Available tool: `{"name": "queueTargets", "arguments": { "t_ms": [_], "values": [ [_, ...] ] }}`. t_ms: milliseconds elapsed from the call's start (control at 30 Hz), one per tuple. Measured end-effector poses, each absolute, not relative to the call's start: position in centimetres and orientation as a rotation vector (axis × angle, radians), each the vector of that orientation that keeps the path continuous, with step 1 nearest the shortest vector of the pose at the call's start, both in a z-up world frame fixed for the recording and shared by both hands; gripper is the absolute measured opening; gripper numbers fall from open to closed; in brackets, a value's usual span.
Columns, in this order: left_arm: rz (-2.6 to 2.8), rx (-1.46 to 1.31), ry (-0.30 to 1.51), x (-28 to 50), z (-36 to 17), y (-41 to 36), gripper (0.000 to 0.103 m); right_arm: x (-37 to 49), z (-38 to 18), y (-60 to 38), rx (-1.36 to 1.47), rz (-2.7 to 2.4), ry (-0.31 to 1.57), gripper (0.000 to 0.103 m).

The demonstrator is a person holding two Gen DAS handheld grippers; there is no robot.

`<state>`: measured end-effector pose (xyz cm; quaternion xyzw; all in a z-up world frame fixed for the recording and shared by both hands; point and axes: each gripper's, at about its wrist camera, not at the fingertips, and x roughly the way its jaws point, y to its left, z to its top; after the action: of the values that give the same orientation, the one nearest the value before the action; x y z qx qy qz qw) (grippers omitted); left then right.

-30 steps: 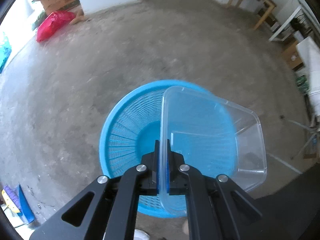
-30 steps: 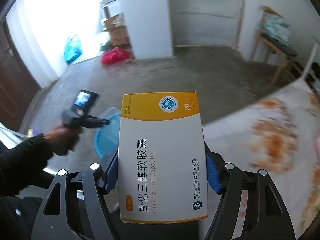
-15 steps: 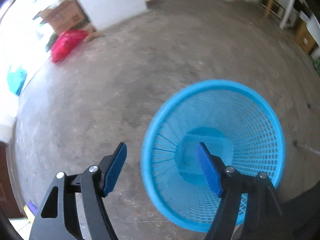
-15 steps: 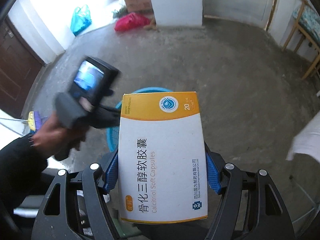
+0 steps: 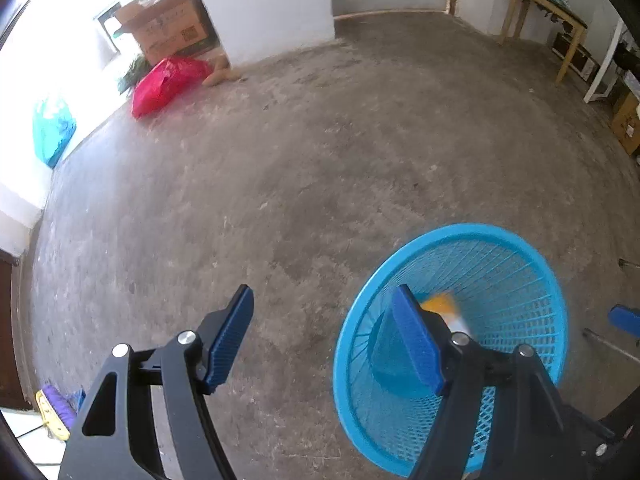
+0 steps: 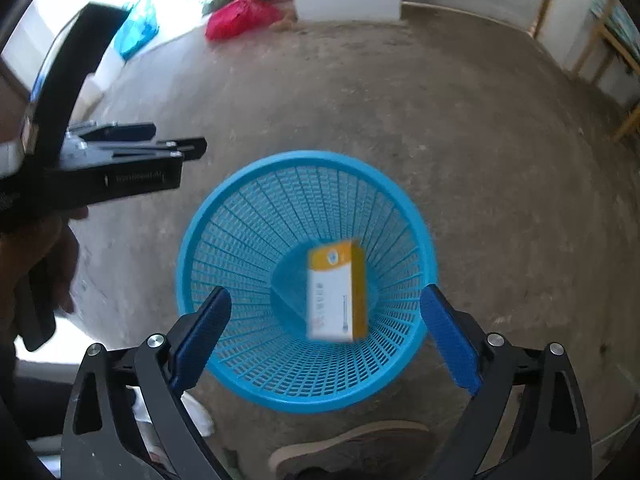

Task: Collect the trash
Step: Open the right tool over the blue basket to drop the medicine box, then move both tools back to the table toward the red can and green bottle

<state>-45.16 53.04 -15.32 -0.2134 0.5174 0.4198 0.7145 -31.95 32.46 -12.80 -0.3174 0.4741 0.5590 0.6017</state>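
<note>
Landmark: blue mesh basket [image 6: 256, 240], standing on the bare concrete floor [image 6: 460, 140]. Right hand-held gripper [image 6: 326, 330] hangs directly over the basket mouth, pointing steeply down; its jaws are opening and stand wide apart, one blue pad over the basket's near-left rim, the other just outside the near-right rim. The medicine box [image 6: 338, 292], white with a yellow-orange top band, is clear of both pads, inside the basket, low toward the basket's bottom; it is blurred and tilted, and I cannot tell whether it rests on the bottom or not. It lies ahead of and below the right fingertips, roughly midway between them. Left hand-held gripper [image 5: 324, 340] is off to the left of the basket over the floor, jaws apart, nothing between them; its right finger overlaps the basket's left wall in the left wrist view, where an orange and white smear of the box [image 5: 444, 308] shows inside the basket just past that finger. In the right wrist view the left device's black body [image 6: 120, 178] sits left of the basket, held by a hand [image 6: 44, 264]. A shoe [image 6: 352, 454] rests on the floor just on the near side of the basket. Far beyond the basket: a red bag [image 5: 166, 84] and a cardboard box [image 5: 168, 26] by a white wall.
</note>
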Motion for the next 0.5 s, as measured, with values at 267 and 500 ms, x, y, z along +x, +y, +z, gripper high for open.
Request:
{"name": "queueTargets", "arguments": {
  "t_ms": [267, 500],
  "values": [
    [0.781, -0.466, 0.887, -38.3, -4.9, 49.7, 0.070, -27.1, 0.4, 26.3, -0.479, 1.225, 0.965, 0.095],
    [0.440, -0.365, 0.712, -26.1, 5.9, 41.3, 0.073, -19.8, 9.4, 13.5, -0.359, 0.974, 0.824, 0.095]
  ]
}}
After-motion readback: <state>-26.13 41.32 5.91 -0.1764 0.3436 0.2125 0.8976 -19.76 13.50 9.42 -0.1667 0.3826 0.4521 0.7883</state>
